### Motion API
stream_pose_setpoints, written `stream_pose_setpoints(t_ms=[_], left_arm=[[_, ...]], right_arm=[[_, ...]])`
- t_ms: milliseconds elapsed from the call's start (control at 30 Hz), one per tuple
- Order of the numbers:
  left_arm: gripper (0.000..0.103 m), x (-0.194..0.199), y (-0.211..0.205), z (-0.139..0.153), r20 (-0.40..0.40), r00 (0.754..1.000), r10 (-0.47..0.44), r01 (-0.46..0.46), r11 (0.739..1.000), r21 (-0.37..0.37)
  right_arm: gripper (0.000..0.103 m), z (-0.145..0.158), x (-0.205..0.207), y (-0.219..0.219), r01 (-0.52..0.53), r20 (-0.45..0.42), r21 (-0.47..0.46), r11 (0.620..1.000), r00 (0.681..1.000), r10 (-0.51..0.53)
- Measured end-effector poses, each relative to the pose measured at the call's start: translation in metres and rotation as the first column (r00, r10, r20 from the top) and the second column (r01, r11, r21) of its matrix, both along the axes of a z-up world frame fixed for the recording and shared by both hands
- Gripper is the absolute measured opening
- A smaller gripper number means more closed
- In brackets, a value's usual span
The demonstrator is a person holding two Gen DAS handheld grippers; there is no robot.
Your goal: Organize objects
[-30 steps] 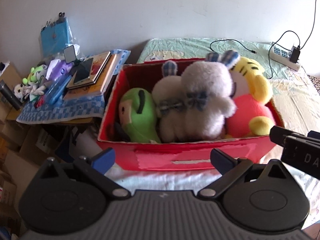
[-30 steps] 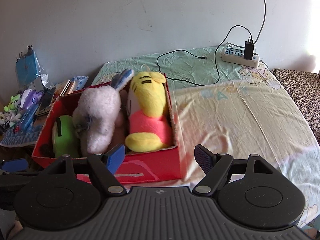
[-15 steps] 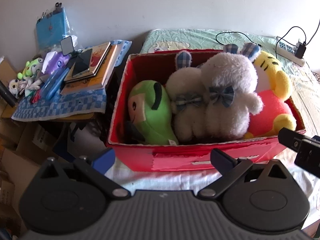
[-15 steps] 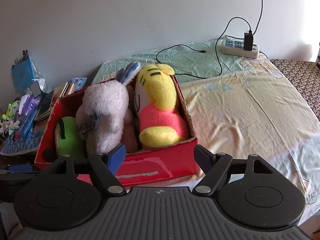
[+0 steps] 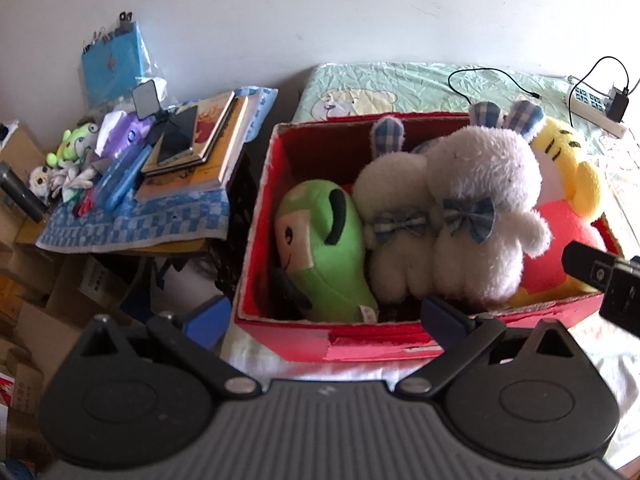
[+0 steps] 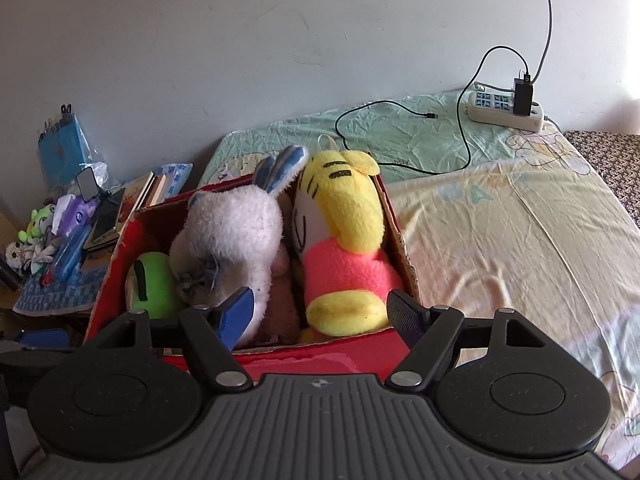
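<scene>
My left gripper [image 5: 324,314] and right gripper [image 6: 318,314] both hung empty, jaws spread wide, at the near wall of the red cardboard box [image 6: 320,354] on the bed. The yellow tiger plush [image 6: 340,240] lay packed beside the white bunny [image 6: 232,236]; I judged pinching its pink belly squarely was best.
</scene>
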State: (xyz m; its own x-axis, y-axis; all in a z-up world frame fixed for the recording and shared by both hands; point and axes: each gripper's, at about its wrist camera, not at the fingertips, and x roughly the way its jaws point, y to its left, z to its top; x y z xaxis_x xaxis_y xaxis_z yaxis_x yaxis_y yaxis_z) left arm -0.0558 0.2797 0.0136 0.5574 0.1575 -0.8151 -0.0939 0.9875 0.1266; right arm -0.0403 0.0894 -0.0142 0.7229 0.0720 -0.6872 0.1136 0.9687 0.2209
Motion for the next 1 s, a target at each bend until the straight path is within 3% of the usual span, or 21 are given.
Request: stream_pose_setpoints(t_ms=[567, 1000], left_arm=[[0.101, 0.016, -0.009, -0.005, 0.01, 0.999, -0.033, 0.033, 0.999, -0.003], [0.101, 0.019, -0.005, 0.005, 0.07, 0.997, -0.033, 0.033, 0.999, 0.004]], right_arm=[[0.077, -0.001, 0.016, -0.003, 0.002, -0.016, -0.044, 0.999, 1.0, -0.003], [0.072, 0.007, 0.019, 0.002, -0.008, 0.051, -0.072, 0.997, 0.999, 0.012]])
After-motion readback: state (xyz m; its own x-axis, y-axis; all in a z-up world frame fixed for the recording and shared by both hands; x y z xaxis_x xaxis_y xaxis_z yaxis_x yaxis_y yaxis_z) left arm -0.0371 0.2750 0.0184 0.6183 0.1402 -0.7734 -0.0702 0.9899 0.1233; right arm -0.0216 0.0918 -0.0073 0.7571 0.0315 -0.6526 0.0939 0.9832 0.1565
